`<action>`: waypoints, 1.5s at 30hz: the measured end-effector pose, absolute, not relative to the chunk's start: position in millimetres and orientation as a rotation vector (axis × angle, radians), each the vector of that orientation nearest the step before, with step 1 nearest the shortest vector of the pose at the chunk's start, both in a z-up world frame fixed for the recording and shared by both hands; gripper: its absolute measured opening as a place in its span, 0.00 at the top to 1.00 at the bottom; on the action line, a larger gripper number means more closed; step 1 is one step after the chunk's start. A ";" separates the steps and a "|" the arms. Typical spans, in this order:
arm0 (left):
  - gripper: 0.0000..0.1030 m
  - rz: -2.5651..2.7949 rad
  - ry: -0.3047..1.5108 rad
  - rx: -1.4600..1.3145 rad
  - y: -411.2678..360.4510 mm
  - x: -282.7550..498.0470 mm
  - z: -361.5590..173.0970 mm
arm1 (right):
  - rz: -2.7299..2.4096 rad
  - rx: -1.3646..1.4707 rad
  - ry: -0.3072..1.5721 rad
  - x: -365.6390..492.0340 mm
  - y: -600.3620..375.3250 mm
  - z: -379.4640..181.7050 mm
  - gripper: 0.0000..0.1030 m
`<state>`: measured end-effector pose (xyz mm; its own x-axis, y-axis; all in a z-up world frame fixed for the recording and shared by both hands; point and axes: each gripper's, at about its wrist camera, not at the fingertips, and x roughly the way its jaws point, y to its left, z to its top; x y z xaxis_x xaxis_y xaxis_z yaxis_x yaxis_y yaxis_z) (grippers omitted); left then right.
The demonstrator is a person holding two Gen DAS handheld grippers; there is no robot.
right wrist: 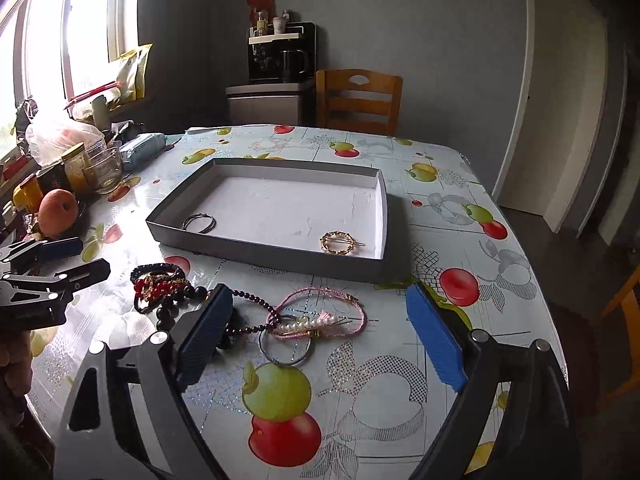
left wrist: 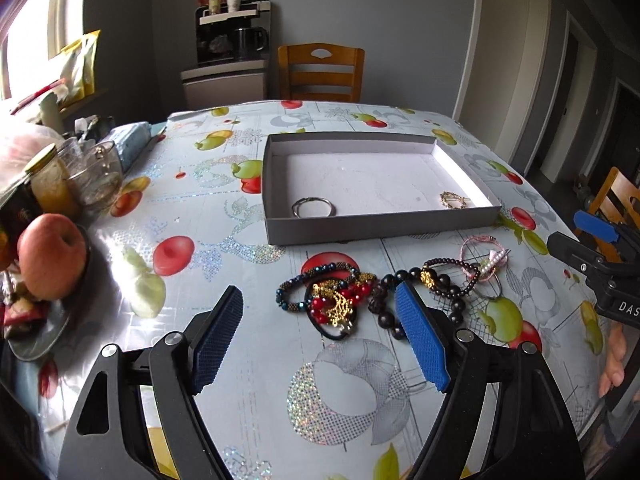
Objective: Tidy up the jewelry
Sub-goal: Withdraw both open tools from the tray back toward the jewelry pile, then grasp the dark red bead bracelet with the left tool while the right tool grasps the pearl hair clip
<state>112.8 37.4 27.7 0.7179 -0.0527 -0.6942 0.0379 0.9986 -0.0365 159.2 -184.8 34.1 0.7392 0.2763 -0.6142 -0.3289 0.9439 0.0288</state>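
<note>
From my left hand's camera, my left fingers stand wide and empty over the desk, the heap of bracelets just beyond them and the gray tray farther off, holding a silver ring and a gold clip. From my right hand's camera, my right fingers also gape wide, holding nothing, above the pink bracelet, with the tray beyond.

Two rings lie in the tray, bracelets before it.
</note>
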 end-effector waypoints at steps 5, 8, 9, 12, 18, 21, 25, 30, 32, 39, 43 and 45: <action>0.23 -0.001 0.813 -0.064 28.5 105.7 17.8 | 0.370 -0.028 0.658 136.0 -192.0 18.9 0.13; 0.23 0.010 0.819 -0.054 17.3 109.0 19.0 | 0.396 -0.004 0.644 125.7 -189.3 13.9 0.13; 0.23 0.010 0.813 -0.046 12.6 110.2 21.0 | 0.401 -0.011 0.636 123.3 -187.1 13.7 0.13; 0.23 0.002 0.802 -0.020 1.2 113.2 26.2 | 0.407 -0.008 0.619 123.2 -185.6 16.1 0.13; 0.23 0.011 0.792 -0.010 -2.1 118.4 29.6 | 0.419 0.008 0.607 126.2 -189.2 16.2 0.12; 0.23 0.026 0.788 -0.025 5.5 118.8 31.6 | 0.427 -0.018 0.615 128.6 -183.6 14.8 0.12; 0.23 0.041 0.772 -0.043 18.3 115.2 33.2 | 0.420 -0.075 0.656 133.0 -176.8 4.5 0.12; 0.23 0.050 0.761 -0.037 27.2 112.0 30.3 | 0.413 -0.092 0.687 140.2 -185.8 -2.9 0.12; 0.23 0.051 0.772 0.003 25.4 112.9 26.7 | 0.408 -0.116 0.692 142.5 -188.0 -4.9 0.12; 0.23 -0.033 0.832 0.140 13.3 122.4 10.6 | 0.454 -0.107 0.767 153.1 -188.5 -18.0 0.12; 0.24 -0.075 0.874 0.118 17.5 135.2 -1.3 | 0.465 -0.152 0.781 153.5 -175.7 -16.7 0.17; 0.26 -0.100 0.885 0.106 19.5 139.0 -5.0 | 0.482 -0.177 0.792 154.4 -169.0 -14.4 0.22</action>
<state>139.0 19.5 -5.0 0.6296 -0.0433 -0.7757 0.1306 0.9901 0.0507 154.4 -169.0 -14.4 0.6010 0.3481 -0.7194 -0.4786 0.8777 0.0249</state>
